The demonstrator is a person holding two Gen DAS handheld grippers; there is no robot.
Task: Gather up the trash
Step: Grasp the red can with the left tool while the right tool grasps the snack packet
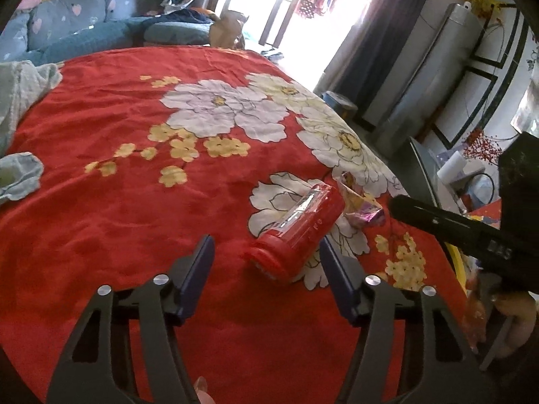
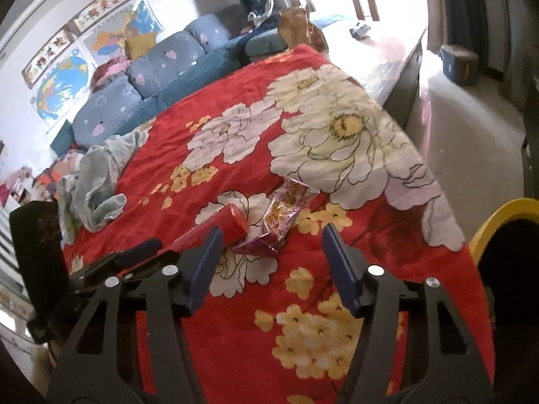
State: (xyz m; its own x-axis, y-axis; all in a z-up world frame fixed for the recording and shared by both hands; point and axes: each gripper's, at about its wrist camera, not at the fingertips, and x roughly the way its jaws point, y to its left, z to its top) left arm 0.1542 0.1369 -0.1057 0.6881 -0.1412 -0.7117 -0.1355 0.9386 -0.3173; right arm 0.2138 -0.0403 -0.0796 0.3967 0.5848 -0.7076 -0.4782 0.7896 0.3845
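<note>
- A red cylindrical plastic tube with a clear strip along its side point(image 1: 296, 227) lies on its side on the red bedspread printed with large white and yellow flowers point(image 1: 118, 208), its capped end towards the camera.
- Just beyond the tube's far end sits a crumpled yellow-and-purple foil snack wrapper point(image 1: 362, 207); whether the two touch is hard to tell in the fisheye blur.
- The left gripper point(image 1: 266, 252) hangs over the bedspread with its blue-padded jaws partly apart. The near end of the tube lies in front of the gap, towards the right finger, and neither pad presses on it.
- The right gripper point(image 2: 273, 240) is also partly open and holds nothing; the wrapper point(image 2: 279, 219) lies just ahead of its jaws, untouched.
- A rumpled pale green cloth point(image 2: 97, 175) lies well apart, on the bedspread's left side in the right wrist view.
- A yellow-rimmed dark bin point(image 2: 498, 222) stands beside the bed edge at the right.
</note>
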